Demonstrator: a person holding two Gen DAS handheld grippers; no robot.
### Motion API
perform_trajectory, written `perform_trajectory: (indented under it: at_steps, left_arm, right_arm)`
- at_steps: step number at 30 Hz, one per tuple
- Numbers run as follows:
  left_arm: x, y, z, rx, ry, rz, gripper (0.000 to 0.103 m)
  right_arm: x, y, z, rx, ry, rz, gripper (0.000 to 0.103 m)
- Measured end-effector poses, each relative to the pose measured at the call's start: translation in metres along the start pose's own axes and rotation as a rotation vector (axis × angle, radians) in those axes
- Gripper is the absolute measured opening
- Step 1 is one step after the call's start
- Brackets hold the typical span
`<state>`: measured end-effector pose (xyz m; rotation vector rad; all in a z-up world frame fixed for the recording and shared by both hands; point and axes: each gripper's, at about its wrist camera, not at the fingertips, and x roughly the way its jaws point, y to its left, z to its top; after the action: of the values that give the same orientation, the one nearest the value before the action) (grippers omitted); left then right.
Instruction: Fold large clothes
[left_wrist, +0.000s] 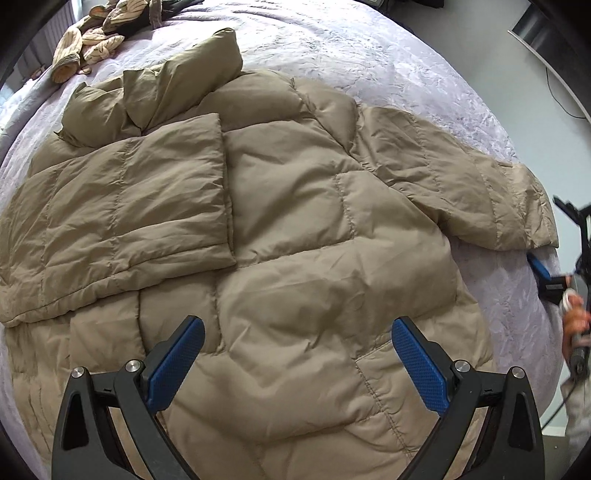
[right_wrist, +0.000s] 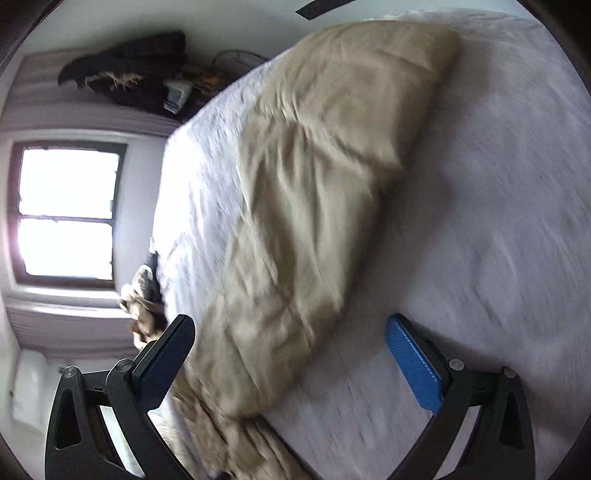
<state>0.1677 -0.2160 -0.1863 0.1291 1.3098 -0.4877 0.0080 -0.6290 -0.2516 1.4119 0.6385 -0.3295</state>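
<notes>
A tan quilted puffer jacket (left_wrist: 288, 229) lies spread on the lilac bedspread (left_wrist: 369, 48). One sleeve (left_wrist: 122, 206) is folded across its body; the other sleeve (left_wrist: 480, 195) stretches out to the bed's right edge. My left gripper (left_wrist: 297, 339) hovers open above the jacket's lower part, holding nothing. My right gripper (right_wrist: 290, 343) is open and empty, tilted sideways at the bed's edge, with the outstretched sleeve (right_wrist: 317, 177) just ahead of its fingers. The right wrist view is blurred. The right gripper also shows in the left wrist view (left_wrist: 546, 273), below the sleeve's cuff.
A pile of striped beige clothes (left_wrist: 85, 40) lies at the bed's far left corner. Beyond the bed in the right wrist view are a bright window (right_wrist: 66, 214) and dark clothes (right_wrist: 129, 70). Some crumpled clothes (right_wrist: 144, 302) lie at the bed's far edge.
</notes>
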Motion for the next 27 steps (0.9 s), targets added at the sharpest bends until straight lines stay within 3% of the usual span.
perform_trajectory:
  at_steps: [7, 9, 11, 13, 14, 20, 27]
  left_arm:
    - [-0.004, -0.006, 0.002, 0.02, -0.024, 0.0, 0.102]
    - [-0.007, -0.005, 0.003, 0.023, -0.05, 0.02, 0.102]
    - [-0.007, 0.0, 0.004, 0.018, -0.051, 0.036, 0.102]
    - [-0.006, 0.008, 0.005, -0.001, -0.039, 0.038, 0.102]
    - [-0.006, 0.012, 0.004, -0.011, -0.034, 0.035, 0.102]
    - [-0.016, 0.048, 0.0, -0.078, -0.053, 0.043, 0.102]
    - [-0.037, 0.098, -0.001, -0.136, -0.127, 0.107, 0.102]
  right_arm:
    - [0.029, 0.007, 0.039, 0.05, -0.007, 0.134, 0.103]
    - [0.034, 0.005, 0.047, 0.096, -0.005, 0.172, 0.095]
    - [0.04, 0.002, 0.05, 0.154, 0.012, 0.188, 0.063]
    - [0.047, -0.001, 0.051, 0.205, 0.043, 0.212, 0.018]
    - [0.047, -0.002, 0.054, 0.217, 0.047, 0.231, 0.012]
    - [0.045, 0.037, 0.047, 0.097, 0.048, 0.307, 0.009]
    - [0.057, 0.131, 0.004, -0.172, 0.121, 0.352, 0.009]
